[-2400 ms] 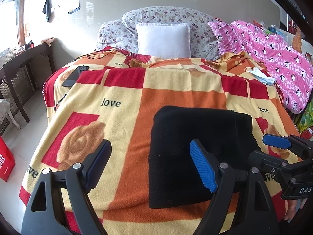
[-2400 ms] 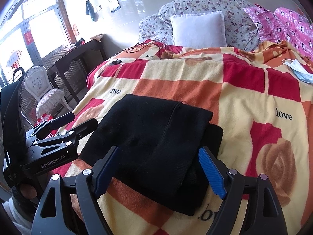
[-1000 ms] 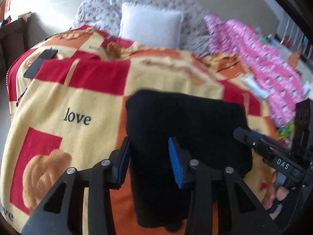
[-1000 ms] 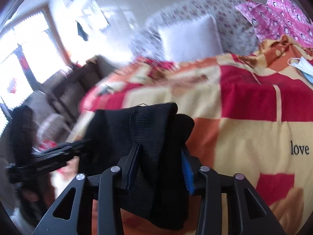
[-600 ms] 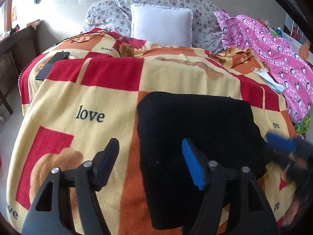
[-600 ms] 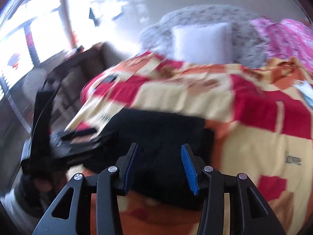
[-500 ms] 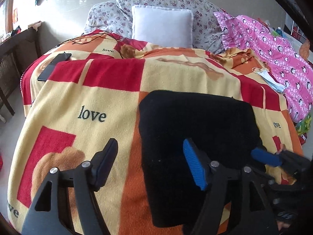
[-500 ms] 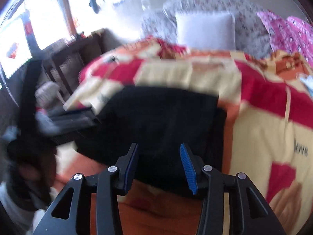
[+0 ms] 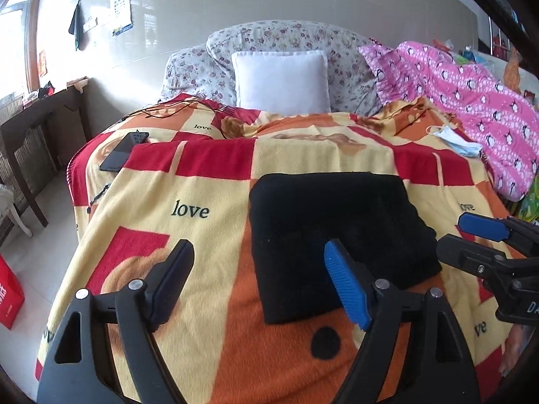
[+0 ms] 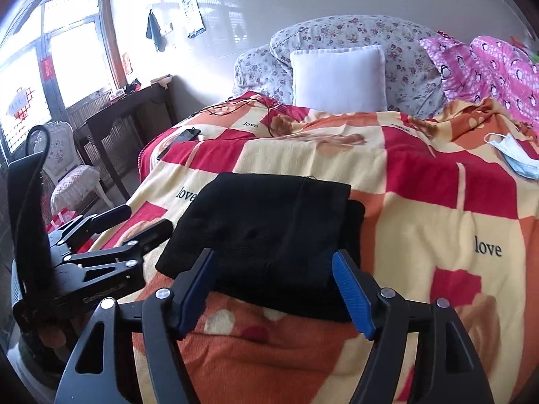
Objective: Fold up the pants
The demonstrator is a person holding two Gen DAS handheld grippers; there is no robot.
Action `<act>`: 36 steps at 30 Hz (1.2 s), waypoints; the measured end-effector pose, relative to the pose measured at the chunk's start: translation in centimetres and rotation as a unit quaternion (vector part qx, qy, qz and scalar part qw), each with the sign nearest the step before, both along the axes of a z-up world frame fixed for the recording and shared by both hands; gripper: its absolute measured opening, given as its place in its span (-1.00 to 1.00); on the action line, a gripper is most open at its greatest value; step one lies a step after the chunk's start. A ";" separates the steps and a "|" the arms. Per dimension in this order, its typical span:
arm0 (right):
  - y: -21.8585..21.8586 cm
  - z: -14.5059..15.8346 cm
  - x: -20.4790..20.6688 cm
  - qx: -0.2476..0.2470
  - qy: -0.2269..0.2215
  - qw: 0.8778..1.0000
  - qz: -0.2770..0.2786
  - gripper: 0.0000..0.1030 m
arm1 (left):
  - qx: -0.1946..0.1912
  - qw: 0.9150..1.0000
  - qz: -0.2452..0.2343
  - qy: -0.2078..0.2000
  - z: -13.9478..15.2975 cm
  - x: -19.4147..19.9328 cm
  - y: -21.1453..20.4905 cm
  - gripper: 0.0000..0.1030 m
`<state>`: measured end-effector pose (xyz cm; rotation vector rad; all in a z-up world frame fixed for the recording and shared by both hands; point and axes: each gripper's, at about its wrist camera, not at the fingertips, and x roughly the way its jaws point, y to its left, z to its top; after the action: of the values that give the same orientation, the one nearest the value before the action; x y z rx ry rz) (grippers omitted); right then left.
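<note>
Left wrist view: black pants (image 9: 337, 232), folded into a flat rectangle, lying on the patterned blanket (image 9: 202, 181) near the bed's front edge. Right wrist view: same pants (image 10: 269, 232) as a stacked bundle, top layer slightly narrower than the one beneath, a lower edge peeking out at 3 o'clock. Left gripper (image 9: 259, 282) at 6 o'clock of the pants, jaws spread wide, nothing between them, right fingertip (image 9: 343, 286) in front of the pants' near edge, left one over bare blanket. Right gripper (image 10: 274, 289) also spread wide and empty, hovering just at the bundle's near edge; seen from the left wrist at 3 o'clock of the pants (image 9: 485, 235), likewise parted. Left gripper seen from the right wrist at 9 o'clock of the pants (image 10: 128, 225), close beside them, contact not clear. Farther out: dark phone (image 9: 123, 151) at 10 o'clock, white pillow (image 9: 281, 80) at 12 against floral cushions (image 9: 286, 38), face mask (image 9: 454, 139) at 2 o'clock, pink penguin-print cloth (image 9: 471, 101) beyond it, dark wooden table (image 10: 124, 114) and white chair (image 10: 67, 168) off the bed at 9 to 10 o'clock.
</note>
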<state>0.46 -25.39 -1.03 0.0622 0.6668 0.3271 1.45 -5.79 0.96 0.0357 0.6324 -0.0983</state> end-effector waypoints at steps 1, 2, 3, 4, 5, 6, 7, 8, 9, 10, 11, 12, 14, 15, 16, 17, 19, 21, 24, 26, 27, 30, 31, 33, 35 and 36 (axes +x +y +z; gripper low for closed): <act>-0.1 0.0 -0.2 -0.001 0.000 1.000 -0.002 0.47 | -0.004 1.000 0.002 -0.002 0.0 -0.3 0.2 0.55; -0.2 0.0 -0.4 -0.002 0.001 1.000 -0.003 0.49 | -0.009 1.000 0.005 -0.003 0.1 -0.6 0.4 0.55; -0.2 0.0 -0.6 -0.003 0.001 1.000 -0.005 0.49 | -0.012 1.000 0.007 -0.004 0.1 -0.8 0.6 0.55; -0.3 -0.1 -0.7 -0.001 0.002 1.000 -0.006 0.50 | -0.015 1.000 0.010 -0.005 0.2 -1.0 0.7 0.55; -0.4 -0.1 -0.9 0.000 0.004 1.000 -0.008 0.50 | -0.016 1.000 0.012 -0.006 0.3 -1.2 0.9 0.55; -0.4 -0.1 -1.1 0.002 0.006 1.000 -0.010 0.51 | -0.016 1.000 0.015 -0.008 0.3 -1.4 1.0 0.55; -0.4 -0.2 -1.2 0.001 0.006 1.000 -0.010 0.51 | -0.016 1.000 0.017 -0.009 0.4 -1.5 1.1 0.55; -0.3 -0.2 -1.4 0.001 0.006 1.000 -0.010 0.51 | -0.016 1.000 0.018 -0.011 0.4 -1.7 1.2 0.55; -0.2 -0.2 -1.5 0.002 0.005 1.000 -0.009 0.51 | -0.017 1.000 0.020 -0.012 0.5 -1.9 1.3 0.55; -0.2 -0.2 -1.6 0.003 0.004 1.000 -0.008 0.53 | -0.018 1.000 0.022 -0.013 0.5 -2.1 1.4 0.55; -0.1 -0.2 -1.7 0.003 0.004 1.000 -0.007 0.54 | -0.018 0.999 0.024 -0.013 0.5 -2.2 1.4 0.55; 0.1 -0.2 -1.8 0.001 0.003 1.000 -0.005 0.55 | -0.018 0.999 0.024 -0.014 0.5 -2.3 1.5 0.55; 0.4 -0.1 -2.1 -0.003 0.002 1.000 -0.002 0.56 | -0.014 0.999 0.025 -0.015 0.5 -2.6 1.5 0.55; 0.5 -0.1 -2.1 -0.004 0.001 1.000 -0.001 0.56 | -0.013 0.999 0.026 -0.015 0.5 -2.7 1.5 0.55; 0.6 -0.1 -2.2 -0.004 0.001 1.000 0.000 0.57 | -0.013 0.999 0.026 -0.015 0.4 -2.8 1.5 0.55; 0.7 0.0 -2.3 -0.006 0.000 1.000 0.000 0.58 | -0.013 0.999 0.026 -0.014 0.4 -2.9 1.6 0.55; 0.8 0.0 -2.4 -0.009 0.000 1.000 0.000 0.59 | -0.015 0.999 0.027 -0.012 0.3 -3.0 1.6 0.55; 0.9 0.0 -2.4 -0.010 0.000 1.000 0.000 0.60 | -0.015 0.999 0.028 -0.012 0.3 -3.1 1.7 0.55; 0.9 -0.1 -2.4 -0.012 0.003 1.000 0.001 0.60 | -0.013 0.999 0.027 -0.012 0.2 -3.3 1.7 0.55; 1.0 -0.2 -2.4 -0.014 0.007 1.000 0.003 0.60 | -0.013 0.999 0.026 -0.012 0.2 -3.3 1.7 0.55; 1.1 -0.3 -2.4 -0.014 0.008 1.000 0.004 0.60 | -0.013 1.000 0.026 -0.012 0.2 -3.3 1.7 0.55; 1.3 -0.4 -2.4 -0.015 0.010 1.000 0.007 0.60 | -0.011 1.000 0.026 -0.013 0.2 -3.4 1.7 0.55; 1.3 -0.3 -2.4 -0.015 0.009 1.000 0.007 0.60 | -0.013 1.000 0.026 -0.011 0.2 -3.4 1.7 0.55; 1.3 -0.3 -2.5 -0.015 0.008 1.000 0.008 0.60 | -0.013 1.000 0.025 -0.010 0.2 -3.4 1.6 0.55; 1.3 -0.3 -2.5 -0.015 0.009 1.000 0.008 0.61 | -0.012 1.000 0.025 -0.009 0.2 -3.5 1.6 0.55; 1.3 -0.3 -2.4 -0.015 0.011 1.000 0.008 0.61 | -0.011 1.000 0.024 -0.008 0.2 -3.5 1.6 0.55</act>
<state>-1.99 -24.07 -1.37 0.0311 0.6935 0.3328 -2.06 -4.18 1.12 -0.0009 0.6152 -0.0583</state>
